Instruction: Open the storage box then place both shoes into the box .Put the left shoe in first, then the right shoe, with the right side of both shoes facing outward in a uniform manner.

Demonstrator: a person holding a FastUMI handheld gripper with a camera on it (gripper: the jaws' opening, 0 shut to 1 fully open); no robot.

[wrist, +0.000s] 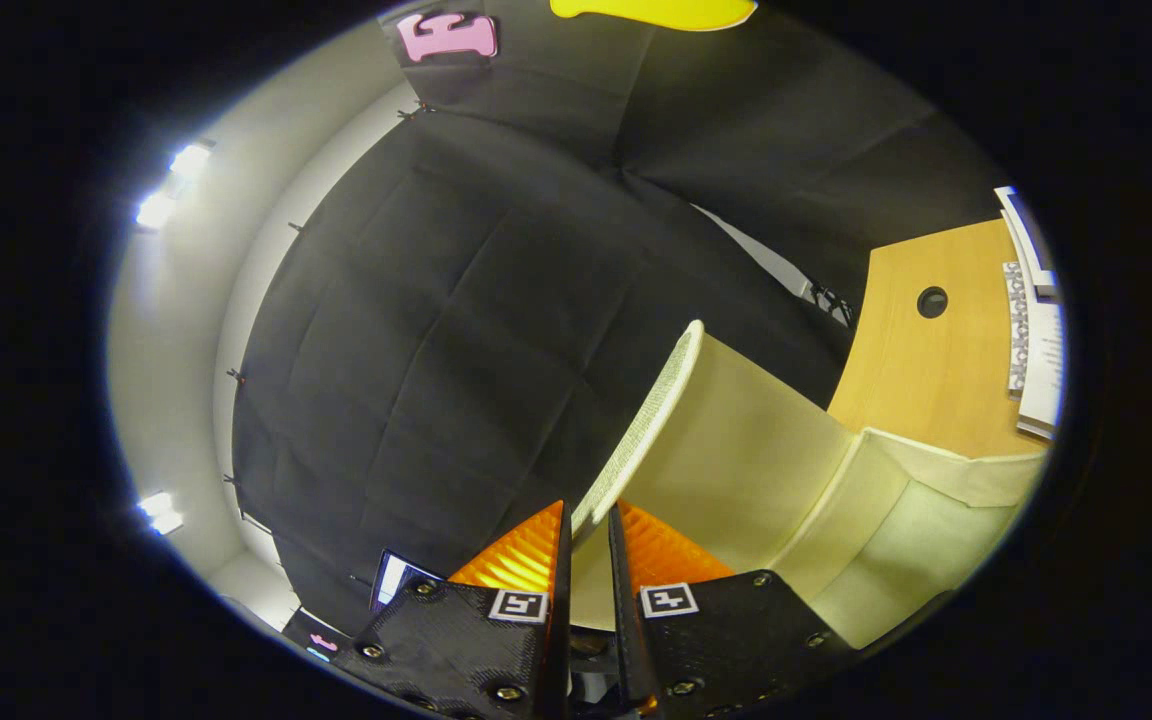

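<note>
i have the gripper [588, 525] closed down to a thin gap, both fingers pinching the edge of the lid [651, 420] of the storage box [896, 540]. the lid stands raised, its long edge running up and away from the fingertips, the box body off to the right on the wooden table [936, 360]. i count one box, one lid, no shoes.

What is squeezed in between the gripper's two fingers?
The lid of the storage box, seen in the gripper view: its edge runs between the fingers, and the gripper grips it.
</note>
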